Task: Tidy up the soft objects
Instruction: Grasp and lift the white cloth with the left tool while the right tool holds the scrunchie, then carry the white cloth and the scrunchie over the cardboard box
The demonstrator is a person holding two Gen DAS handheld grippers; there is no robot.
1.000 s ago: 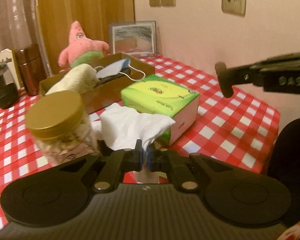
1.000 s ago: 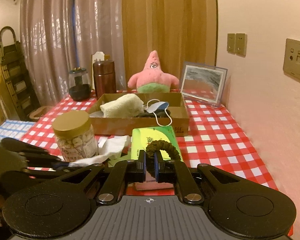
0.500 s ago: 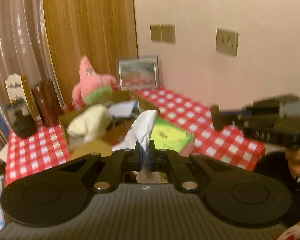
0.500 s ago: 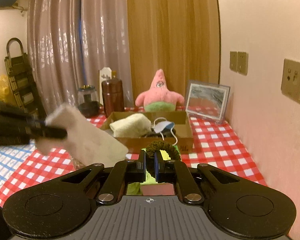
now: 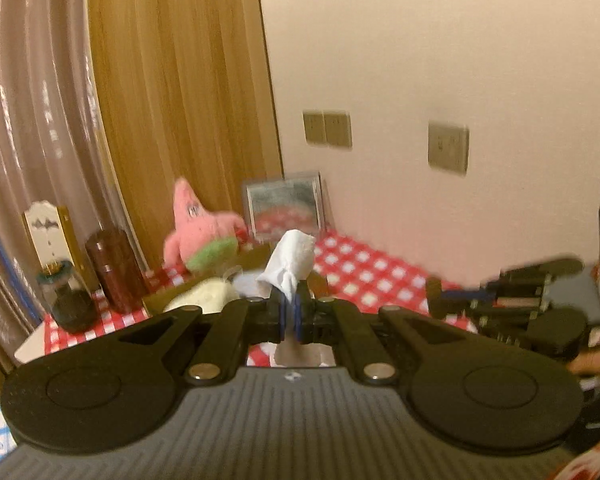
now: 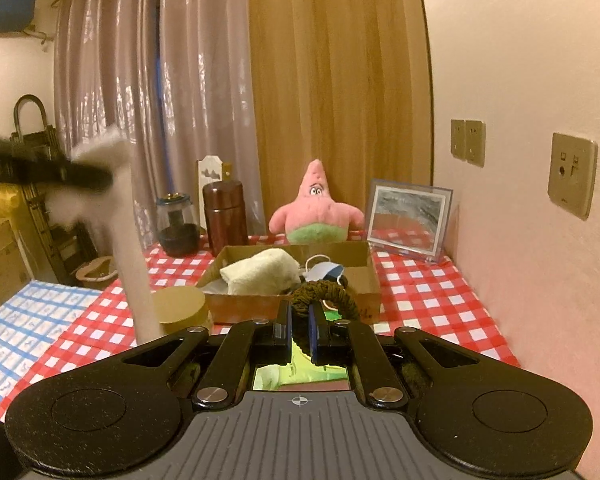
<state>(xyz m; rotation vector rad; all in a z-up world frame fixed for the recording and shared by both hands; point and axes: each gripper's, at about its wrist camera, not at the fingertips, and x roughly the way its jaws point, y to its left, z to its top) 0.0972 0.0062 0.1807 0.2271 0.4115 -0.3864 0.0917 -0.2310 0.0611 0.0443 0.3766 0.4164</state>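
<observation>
Lifted well off the worktop (image 6: 420, 292), your left gripper (image 5: 290, 312) jaws clench the tissue (image 5: 290, 258), right gripper (image 6: 299, 336) jaws clench the scrunchie (image 6: 324, 296); carry both over the box (image 6: 364, 276) w/o snagging.

A brown canister (image 6: 225, 212) stands upright at ten o'clock from the table's (image 6: 424, 300) centre, just beside a dark glass jar (image 6: 177, 226). A framed picture (image 6: 408, 219) leans at two o'clock, below two wall sockets (image 6: 467, 142). A gold-lidded jar (image 6: 180, 309) sits at eight o'clock.

We see matt black plastic on the right claw (image 6: 299, 332) gripping a woolly braided hair tie (image 6: 325, 296) — beyond it, a raw cardboard box (image 6: 260, 307) holding a fluffy towel (image 6: 260, 271), a plush starfish (image 6: 315, 212), glossy checked oilcloth on the table (image 6: 420, 300).
</observation>
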